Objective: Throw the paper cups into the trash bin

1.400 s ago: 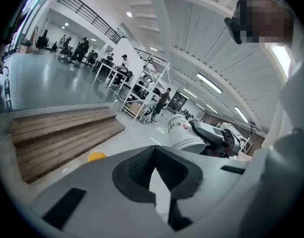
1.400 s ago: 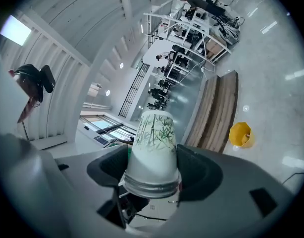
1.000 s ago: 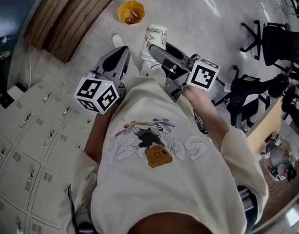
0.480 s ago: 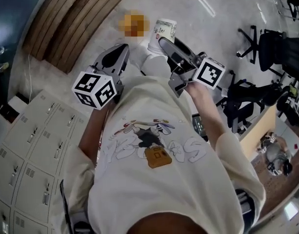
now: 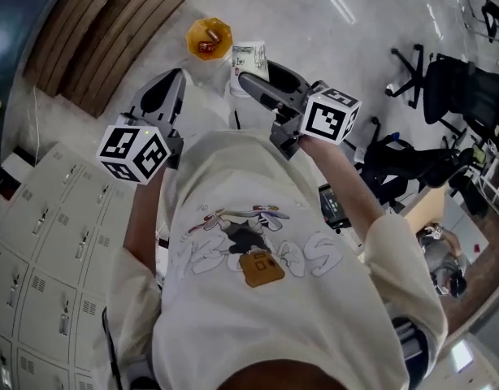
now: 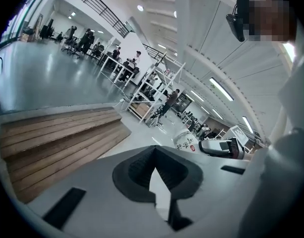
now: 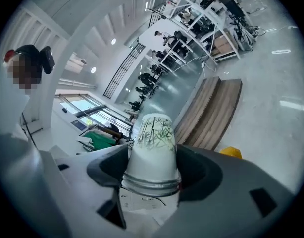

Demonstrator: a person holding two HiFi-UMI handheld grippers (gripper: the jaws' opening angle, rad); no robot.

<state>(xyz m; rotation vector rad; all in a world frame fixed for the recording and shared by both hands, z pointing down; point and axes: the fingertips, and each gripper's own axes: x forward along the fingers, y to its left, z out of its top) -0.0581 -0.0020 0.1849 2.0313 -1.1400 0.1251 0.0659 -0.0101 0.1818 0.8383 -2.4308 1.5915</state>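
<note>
A stack of white paper cups (image 5: 249, 55) printed with green bamboo (image 7: 153, 133) sits between the jaws of my right gripper (image 5: 254, 76), which is shut on it and holds it out over the floor. A small yellow trash bin (image 5: 209, 39) stands on the floor just left of the cups, with some rubbish inside; it also shows as a yellow corner (image 7: 231, 152) in the right gripper view. My left gripper (image 5: 173, 78) is held up beside the bin, its jaws (image 6: 154, 150) shut on nothing. From the left gripper view the cups (image 6: 184, 142) and the right gripper (image 6: 222, 148) appear to the right.
Wooden steps (image 5: 111, 23) run along the upper left of the floor. Grey lockers (image 5: 46, 242) stand at the lower left. Black office chairs (image 5: 449, 88) and a desk are at the right. The person's cream T-shirt (image 5: 266, 283) fills the lower middle of the head view.
The right gripper with the cups has drawn nearer to the yellow bin. The left gripper has shifted left in the head view. Both grips look unchanged.
</note>
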